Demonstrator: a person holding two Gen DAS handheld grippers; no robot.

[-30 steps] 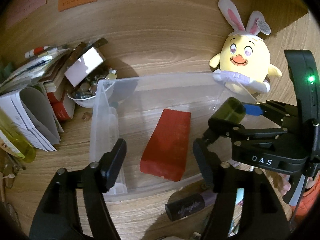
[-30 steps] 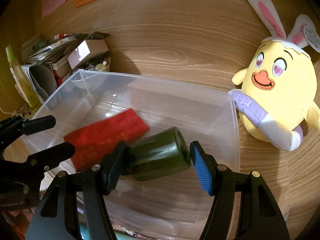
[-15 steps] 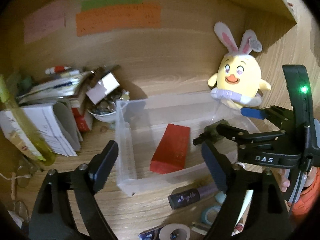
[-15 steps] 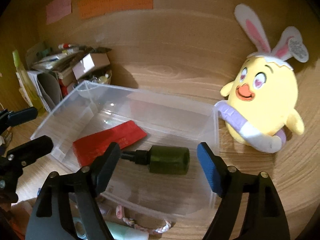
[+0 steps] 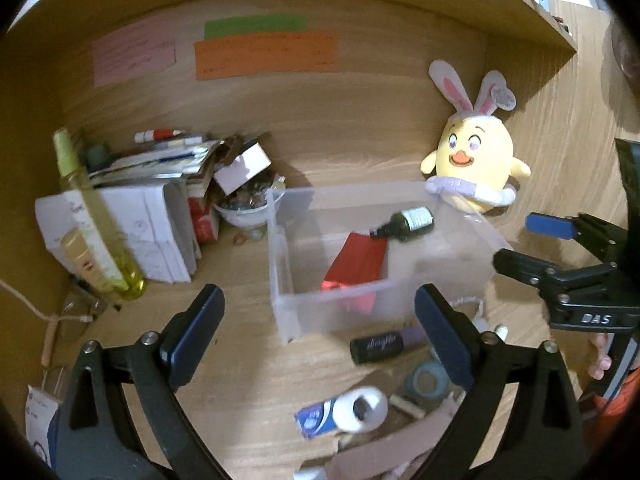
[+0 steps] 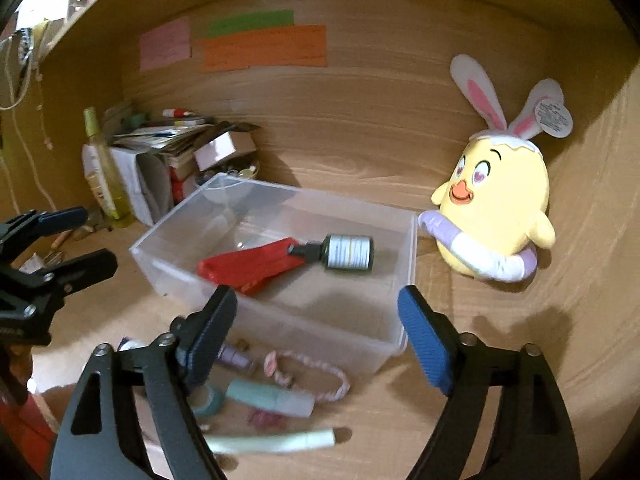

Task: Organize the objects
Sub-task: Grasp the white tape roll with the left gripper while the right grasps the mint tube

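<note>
A clear plastic bin [image 5: 280, 272] [image 6: 404, 280] stands on the wooden desk. Inside lie a red packet [image 5: 356, 264] [image 6: 248, 266] and a dark green dropper bottle [image 5: 412, 222] [image 6: 344, 252] on its side. My left gripper [image 5: 320, 320] is open and empty, in front of the bin. My right gripper [image 6: 316, 336] is open and empty, back from the bin's near wall; it also shows in the left wrist view [image 5: 524, 244]. Loose items lie before the bin: a dark lip tube [image 5: 380, 346], tape rolls [image 5: 426, 380], a white roll [image 5: 360, 408], a pink bracelet [image 6: 316, 372], a mint tube [image 6: 272, 398].
A yellow bunny-eared plush [image 5: 472, 172] [image 6: 496, 208] leans at the bin's right. At the left stand a yellow spray bottle [image 5: 92, 216], white boxes and stacked papers [image 5: 160, 168], and a bowl of small items [image 5: 244, 208]. Sticky notes [image 6: 264, 46] hang on the back wall.
My right gripper opened and let the green bottle drop into the bin, where it rolled beside the red packet. Both grippers have pulled back from the bin.
</note>
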